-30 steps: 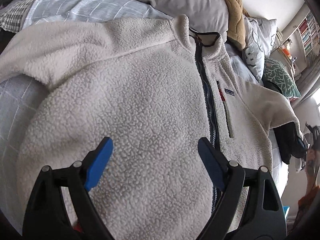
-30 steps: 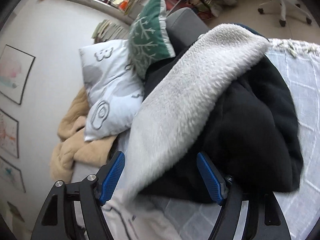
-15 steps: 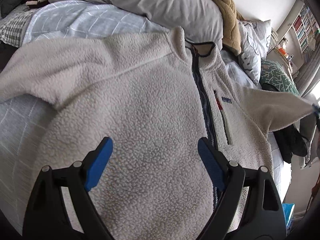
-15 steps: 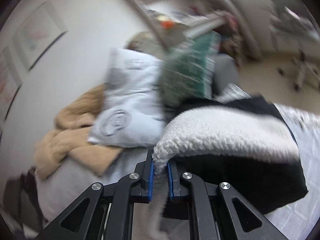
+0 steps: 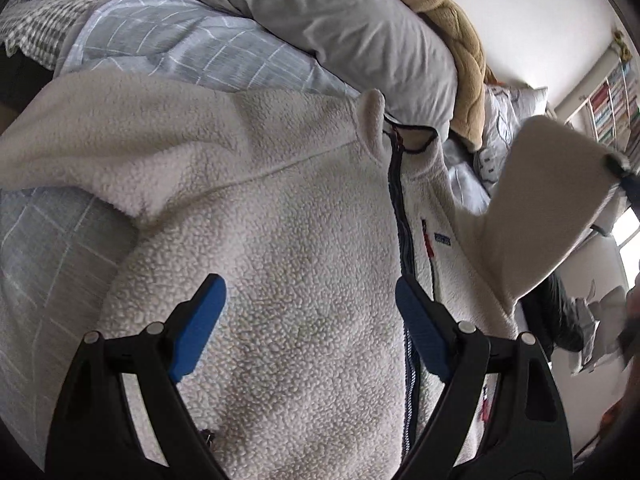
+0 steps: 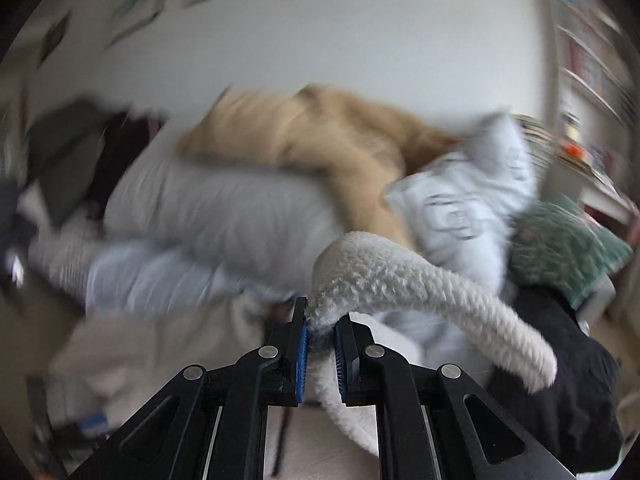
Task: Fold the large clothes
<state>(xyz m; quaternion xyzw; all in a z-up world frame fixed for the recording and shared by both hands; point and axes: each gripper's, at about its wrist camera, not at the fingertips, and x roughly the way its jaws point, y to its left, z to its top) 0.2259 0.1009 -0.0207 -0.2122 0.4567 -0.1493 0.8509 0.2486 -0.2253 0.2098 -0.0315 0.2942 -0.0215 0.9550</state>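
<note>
A cream fleece jacket (image 5: pixel 288 232) lies front up on the bed, its dark zipper (image 5: pixel 402 224) running down the middle. My left gripper (image 5: pixel 308 324) is open and empty, hovering over the jacket's lower chest. My right gripper (image 6: pixel 321 354) is shut on the end of the jacket's right sleeve (image 6: pixel 400 276), which curls up over the jaws. In the left wrist view that sleeve (image 5: pixel 548 192) is lifted in the air at the right, with the right gripper's tip at its end. The jacket's left sleeve (image 5: pixel 100 136) lies flat, stretched to the left.
A grey checked duvet (image 5: pixel 192 48) covers the bed. A grey pillow (image 5: pixel 340 20), a tan blanket (image 6: pixel 340 136), a white printed pillow (image 6: pixel 468 200) and a green cushion (image 6: pixel 560 240) pile at the head. A black garment (image 6: pixel 560 380) lies at the right.
My right gripper, shut on the sleeve end since half a second ago, has lifted it and swung left towards the jacket's body. The left gripper stayed open over the chest.
</note>
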